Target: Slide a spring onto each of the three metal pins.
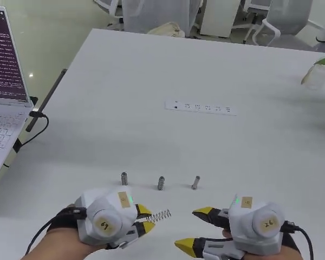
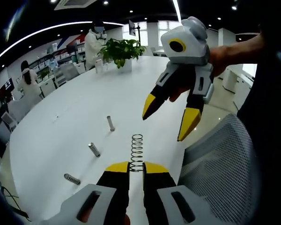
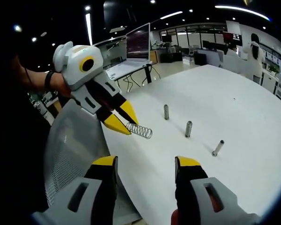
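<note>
The white worktop stretches away beyond both claws. The left claw is clamped on one end of a spring. The rest of the coil juts past its tips toward the right claw, whose jaws are spread wide with nothing between them.

Three pins stand in a row ahead of the claws. The first pin is straight ahead of the left claw, and the middle pin is ahead of the gap between the two claws. Both look ribbed, as if each carries a coil. The last pin, just ahead of the right claw's upper tip, looks smooth and bare. In the right gripper view it leans a little.

From this, two pins seem done and the third threading is the step in hand. The next move calls for carrying the spring forward and across to the left claw's right. The free end must then be turned down over the last pin's top, with the bore matched to the pin's lean before lowering. Held only by one end, the coil may wobble. The right claw is well placed to steady the coil or the pin.
</note>
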Action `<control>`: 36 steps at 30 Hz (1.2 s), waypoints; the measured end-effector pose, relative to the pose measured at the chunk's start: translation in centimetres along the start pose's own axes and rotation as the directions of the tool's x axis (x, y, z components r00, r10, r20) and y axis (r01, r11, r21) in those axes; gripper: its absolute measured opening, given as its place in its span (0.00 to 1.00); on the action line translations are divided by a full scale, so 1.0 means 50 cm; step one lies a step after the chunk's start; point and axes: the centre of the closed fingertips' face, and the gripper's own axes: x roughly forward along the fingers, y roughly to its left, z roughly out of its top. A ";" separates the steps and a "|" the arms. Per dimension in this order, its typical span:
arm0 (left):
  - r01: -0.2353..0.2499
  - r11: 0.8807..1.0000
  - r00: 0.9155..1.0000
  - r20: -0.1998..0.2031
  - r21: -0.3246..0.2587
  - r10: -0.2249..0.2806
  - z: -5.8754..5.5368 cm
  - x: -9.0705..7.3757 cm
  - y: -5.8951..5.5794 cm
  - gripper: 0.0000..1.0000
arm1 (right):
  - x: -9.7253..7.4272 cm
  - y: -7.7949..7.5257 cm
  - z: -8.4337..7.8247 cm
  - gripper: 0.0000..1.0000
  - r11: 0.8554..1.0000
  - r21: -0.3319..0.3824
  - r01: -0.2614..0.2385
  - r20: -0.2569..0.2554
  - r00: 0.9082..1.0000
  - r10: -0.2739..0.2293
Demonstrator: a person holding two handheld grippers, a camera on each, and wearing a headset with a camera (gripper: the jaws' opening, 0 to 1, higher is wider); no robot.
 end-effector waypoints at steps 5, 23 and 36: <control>0.012 1.000 1.000 0.009 0.021 -0.012 0.015 0.002 -0.008 0.02 | 0.003 0.005 0.001 0.46 1.000 -0.012 -0.014 -0.003 1.000 0.014; 0.057 0.995 0.998 0.006 0.077 -0.058 0.031 0.012 -0.044 0.02 | 0.011 0.023 0.014 0.36 0.998 -0.032 -0.059 0.013 0.998 0.059; 0.048 0.995 0.999 -0.003 0.084 -0.048 0.026 0.013 -0.034 0.02 | 0.017 0.043 0.023 0.33 0.995 -0.044 -0.086 0.022 0.996 0.087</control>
